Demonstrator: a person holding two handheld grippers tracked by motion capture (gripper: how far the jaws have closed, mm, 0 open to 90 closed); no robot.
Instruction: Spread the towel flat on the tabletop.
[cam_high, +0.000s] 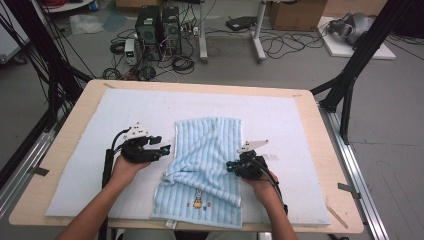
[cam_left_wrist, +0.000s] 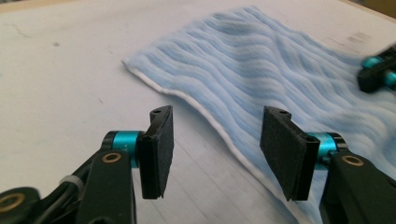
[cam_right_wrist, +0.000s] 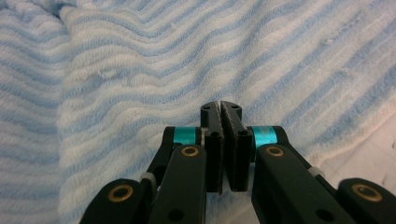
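A light blue striped towel (cam_high: 207, 150) lies partly folded and rumpled on a white mat (cam_high: 85, 150), with a small cartoon print near its front edge. My left gripper (cam_high: 162, 150) hovers just left of the towel's left edge, open, with nothing between its pads. In the left gripper view the jaws (cam_left_wrist: 217, 149) stand wide apart over the towel's white-hemmed edge (cam_left_wrist: 210, 119). My right gripper (cam_high: 231, 166) rests at the towel's right side. Seen in the right gripper view, its pads (cam_right_wrist: 222, 109) are pressed together over the striped cloth (cam_right_wrist: 140, 70), and I see no fabric between them.
The mat covers most of a wooden table (cam_high: 330, 150) with bare wood along its edges. Beyond the far edge the floor holds computer towers (cam_high: 157, 27), cables and boxes. Black frame struts (cam_high: 350, 70) stand at both sides of the table.
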